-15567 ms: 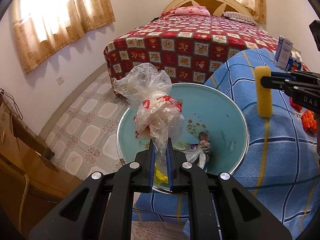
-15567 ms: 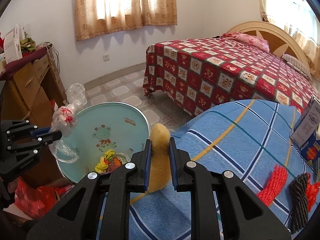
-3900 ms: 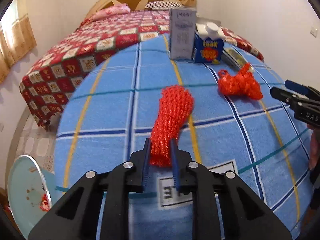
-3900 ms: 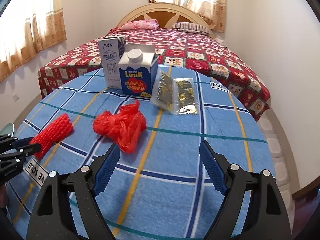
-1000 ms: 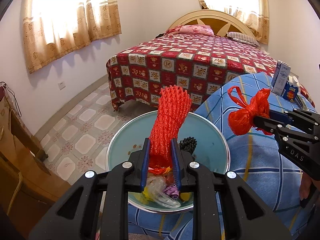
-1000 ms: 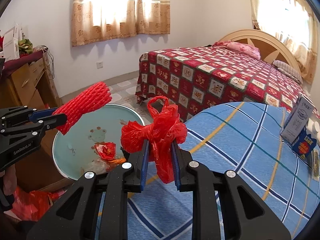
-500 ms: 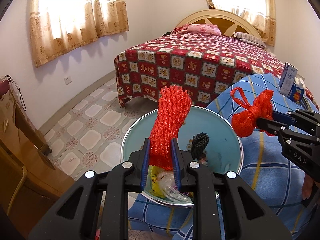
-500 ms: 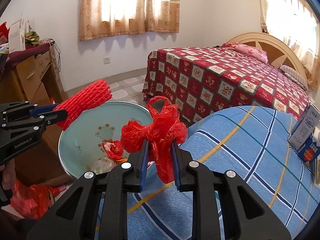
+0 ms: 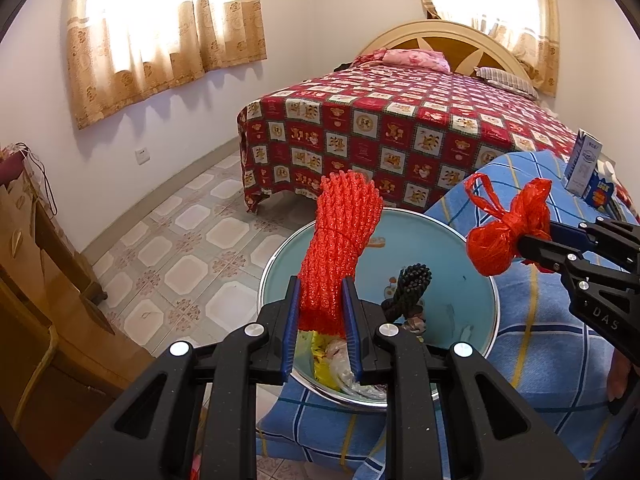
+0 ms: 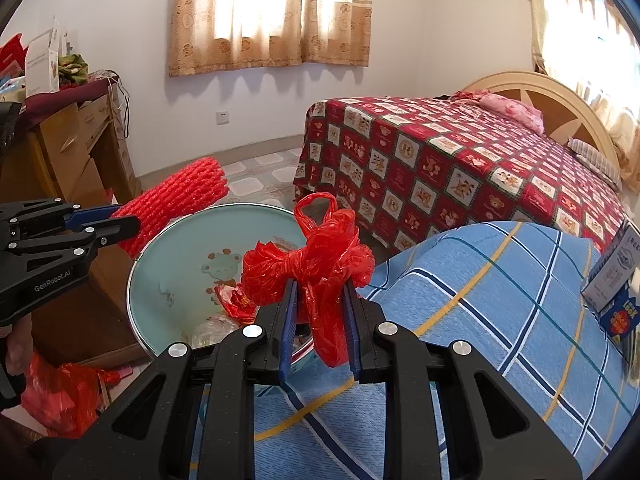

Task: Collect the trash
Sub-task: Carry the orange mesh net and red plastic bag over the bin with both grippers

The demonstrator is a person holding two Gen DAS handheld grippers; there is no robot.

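Both claws are loaded: the left gripper (image 9: 320, 320) pinches the lower end of a red foam net sleeve (image 9: 340, 240), whose long axis runs up and away from the jaws, while the right gripper (image 10: 318, 320) is pressed onto a knotted red plastic bag (image 10: 316, 264). Just beyond and below the left claw sits the teal basin (image 9: 472, 280) at the near left edge of the blue checked cloth (image 10: 480, 320), already holding a black net roll (image 9: 412, 284) and some crumpled wrappers. The relation that matters is vertical: the sleeve hangs directly over the basin's near side, so the left claw looks ready to drop it with little more than a spreading of the jaws. The bag, to the right, is over the basin's right rim and the cloth, so that hand probably needs a small shift left first. Farther right stand two cartons (image 9: 592, 176), with the bed (image 9: 400, 128) behind. Compared with half a second ago, both grips are unchanged and the basin sits slightly more centred under the left claw.
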